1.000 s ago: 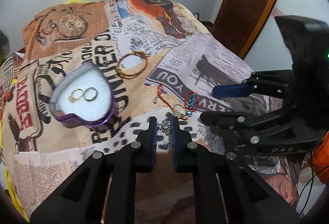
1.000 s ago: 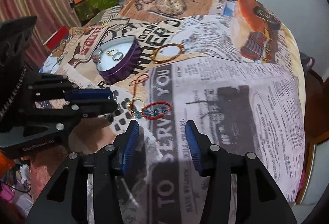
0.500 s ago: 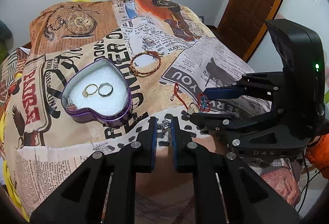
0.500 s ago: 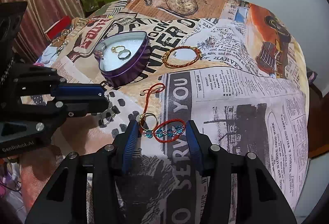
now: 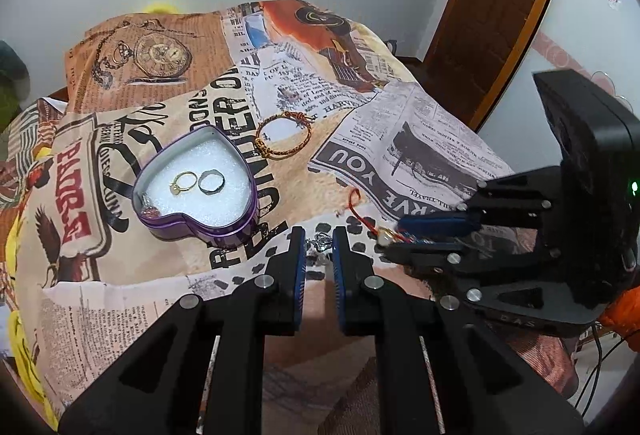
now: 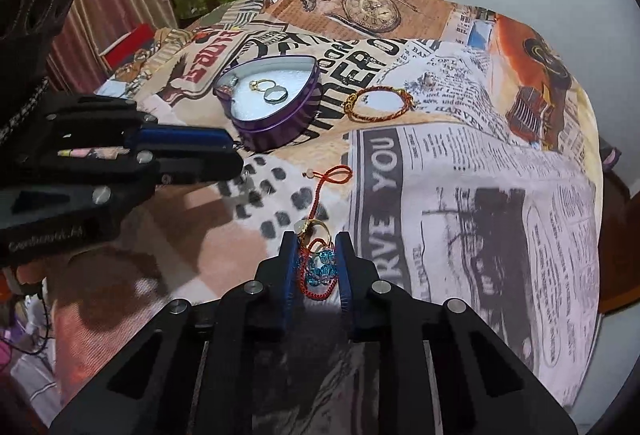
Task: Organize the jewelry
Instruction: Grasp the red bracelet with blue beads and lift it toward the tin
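Right tongs [image 6: 318,259] around beaded red bracelet [image 6: 319,269] on newsprint cloth [image 6: 480,195]

Bare printed cloth [image 5: 420,155] lies free at right centre of the left wrist view; the heart-shaped tin [image 5: 200,223] blocks left centre (braided bracelet [image 5: 283,141] just beyond).

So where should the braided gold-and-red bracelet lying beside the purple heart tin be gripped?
Pinch the braided gold-and-red bracelet across one strand of its loop, coming from above. It lies flat and open on the newspaper-print cloth, apart from the purple heart tin, so only a thin cord offers itself; a side approach would likely push it along.
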